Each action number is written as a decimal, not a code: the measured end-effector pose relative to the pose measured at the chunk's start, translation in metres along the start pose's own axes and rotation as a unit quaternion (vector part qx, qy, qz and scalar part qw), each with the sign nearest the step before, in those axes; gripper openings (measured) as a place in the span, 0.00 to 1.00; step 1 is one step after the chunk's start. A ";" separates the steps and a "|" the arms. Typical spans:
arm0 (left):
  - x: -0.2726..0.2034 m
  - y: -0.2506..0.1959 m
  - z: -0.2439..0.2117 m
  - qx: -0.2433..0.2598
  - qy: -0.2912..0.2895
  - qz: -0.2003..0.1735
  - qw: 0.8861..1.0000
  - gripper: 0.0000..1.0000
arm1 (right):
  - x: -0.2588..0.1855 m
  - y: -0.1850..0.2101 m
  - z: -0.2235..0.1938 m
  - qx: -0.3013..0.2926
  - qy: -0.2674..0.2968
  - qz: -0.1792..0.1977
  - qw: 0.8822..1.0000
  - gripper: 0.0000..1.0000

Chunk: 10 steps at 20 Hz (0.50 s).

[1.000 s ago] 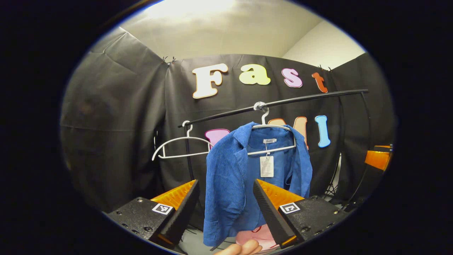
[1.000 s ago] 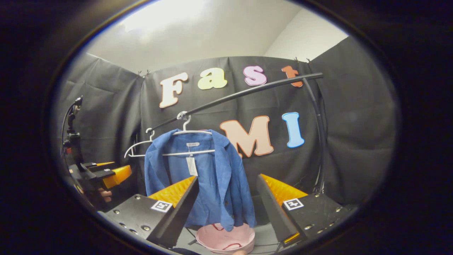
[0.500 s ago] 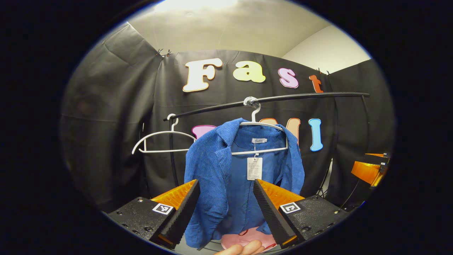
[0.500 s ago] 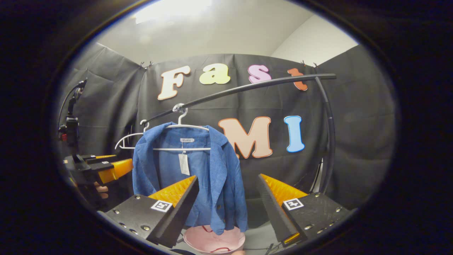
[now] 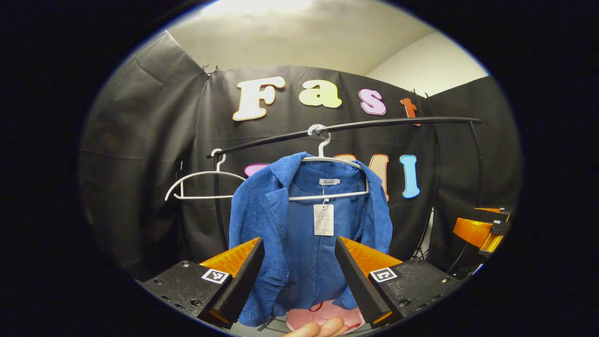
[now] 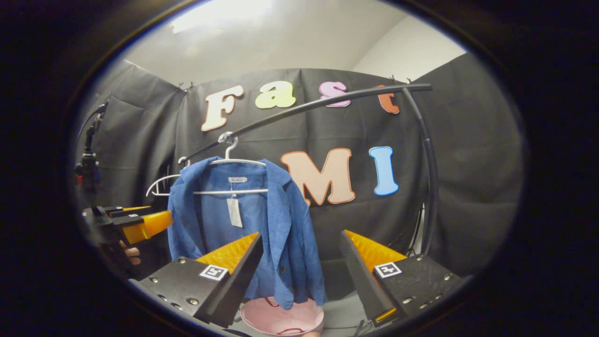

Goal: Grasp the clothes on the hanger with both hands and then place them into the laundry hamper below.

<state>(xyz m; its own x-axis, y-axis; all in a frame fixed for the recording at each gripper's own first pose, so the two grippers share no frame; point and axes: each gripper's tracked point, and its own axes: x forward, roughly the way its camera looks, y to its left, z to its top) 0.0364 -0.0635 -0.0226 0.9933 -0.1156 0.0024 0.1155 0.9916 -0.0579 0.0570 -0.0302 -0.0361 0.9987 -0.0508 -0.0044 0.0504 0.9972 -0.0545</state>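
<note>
Both closing in on the jacket (image 5: 299, 234), not yet touching it.

Left claw (image 5: 299, 274) spread wide, nothing between the fingers. Straight ahead of it and a little above: the jacket, open-fronted, on a white hanger (image 5: 327, 180) hooked to the rail (image 5: 374, 125). Compared with a second ago, larger in the left gripper view and shifted from right of the gap to dead centre, so lined up on the left lapel and front panel. Paper tag (image 5: 323, 219) dangling just above the gap. Spare hanger (image 5: 201, 185) up and to the left, bare.

Right claw (image 6: 299, 276) likewise spread, gripping nothing. Jacket up and to its left, right front edge hanging just over the near finger; drifted further left in the right gripper view than a second ago, so still off-axis and in need of a swing inward before a pinch. Also seen far left from there, the left claw with a hand behind it, near the jacket's sleeve side.

Pink hamper (image 6: 282, 317) low, directly beneath the jacket's hem, just under both claws' gaps.

Meaning for the task: approach well along, grasp not begun. Probably next: forward to the cloth on both sides, close on the shoulders or front panels, lift off the hanger. Risk: dragging the hanger along, since cloth sits snug on its shoulders.
</note>
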 end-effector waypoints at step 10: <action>0.030 0.008 0.004 -0.010 -0.016 0.008 1.000 0.94 | 0.050 0.043 -0.008 -0.001 0.005 0.045 0.999 0.98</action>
<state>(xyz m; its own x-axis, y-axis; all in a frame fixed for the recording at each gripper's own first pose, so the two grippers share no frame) 0.0672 -0.0587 -0.0192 0.9946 -0.0979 0.0339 0.1002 0.9919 -0.0784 0.1093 0.0099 -0.0468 0.9990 0.0390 -0.0197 -0.0401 0.9976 -0.0559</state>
